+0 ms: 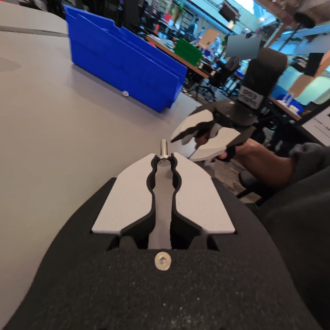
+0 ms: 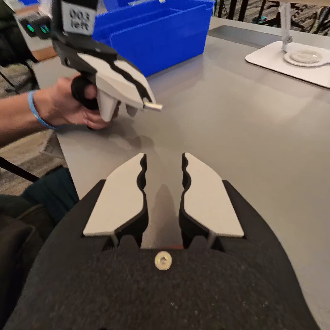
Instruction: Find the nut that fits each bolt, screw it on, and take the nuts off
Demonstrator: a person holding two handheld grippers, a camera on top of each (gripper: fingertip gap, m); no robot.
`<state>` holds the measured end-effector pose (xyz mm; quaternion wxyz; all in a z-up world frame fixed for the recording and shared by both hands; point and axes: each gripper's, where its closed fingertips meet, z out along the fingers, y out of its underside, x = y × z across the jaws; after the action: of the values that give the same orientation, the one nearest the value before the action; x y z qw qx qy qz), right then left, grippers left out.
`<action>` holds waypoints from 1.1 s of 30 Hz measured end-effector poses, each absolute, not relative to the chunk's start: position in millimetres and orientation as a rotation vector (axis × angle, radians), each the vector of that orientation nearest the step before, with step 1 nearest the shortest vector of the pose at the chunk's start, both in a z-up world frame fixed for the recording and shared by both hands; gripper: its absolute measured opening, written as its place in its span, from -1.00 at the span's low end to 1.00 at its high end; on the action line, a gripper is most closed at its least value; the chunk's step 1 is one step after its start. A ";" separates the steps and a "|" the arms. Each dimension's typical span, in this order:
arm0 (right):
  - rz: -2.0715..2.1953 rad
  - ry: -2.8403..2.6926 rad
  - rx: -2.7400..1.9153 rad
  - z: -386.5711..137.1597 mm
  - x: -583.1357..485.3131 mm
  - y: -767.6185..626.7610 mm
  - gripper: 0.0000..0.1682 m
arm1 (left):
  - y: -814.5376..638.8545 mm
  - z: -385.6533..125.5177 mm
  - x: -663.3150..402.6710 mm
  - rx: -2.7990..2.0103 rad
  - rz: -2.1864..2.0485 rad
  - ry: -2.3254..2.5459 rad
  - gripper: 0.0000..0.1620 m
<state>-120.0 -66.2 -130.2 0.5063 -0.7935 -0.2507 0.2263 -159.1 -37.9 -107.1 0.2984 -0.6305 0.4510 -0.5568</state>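
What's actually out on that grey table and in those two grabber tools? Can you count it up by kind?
Bolts: 1, the bolt clamped in the left gripper
Nuts: 1, the small nut beside the bin
Blue bins: 1, the blue bin
White stands: 1, the white stand
Grippers: 2, counting the empty right gripper
Total: 6

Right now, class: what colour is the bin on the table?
Blue bin; right wrist view shows it best.

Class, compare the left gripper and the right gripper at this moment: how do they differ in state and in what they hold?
The left gripper is shut on a bolt, clamping its head so the threaded end sticks out forward; the right gripper holds nothing. The left gripper's fingers sit close together; the right gripper's stand wide apart. Both have pale grey fingers with black wavy inner faces, and both are above the grey table.
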 end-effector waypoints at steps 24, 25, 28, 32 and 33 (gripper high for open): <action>1.062 -0.894 -1.634 -88.5 -167.0 -82.3 -0.90 | -84.9 -87.2 -167.7 -1.529 -1.709 1.391 -0.83; 1.066 -0.876 -1.618 -86.9 -166.6 -81.3 -0.90 | -83.1 -85.6 -167.5 -1.523 -1.699 1.374 -0.83; 1.107 -0.773 -1.562 -78.6 -163.5 -75.8 -0.91 | -78.5 -82.7 -168.8 -1.502 -1.663 1.347 -0.74; 1.195 -0.671 -1.529 -70.0 -160.4 -71.8 -0.91 | -73.8 -79.7 -169.6 -1.468 -1.622 1.314 -0.71; 1.221 -0.658 -1.519 -68.2 -161.1 -72.3 -0.91 | -73.8 -78.9 -169.4 -1.463 -1.623 1.313 -0.71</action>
<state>-161.1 -72.3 -68.2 0.5161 -0.6327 -0.2739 0.5083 -169.4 -73.8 -78.9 0.2919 -0.5489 0.4925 -0.6090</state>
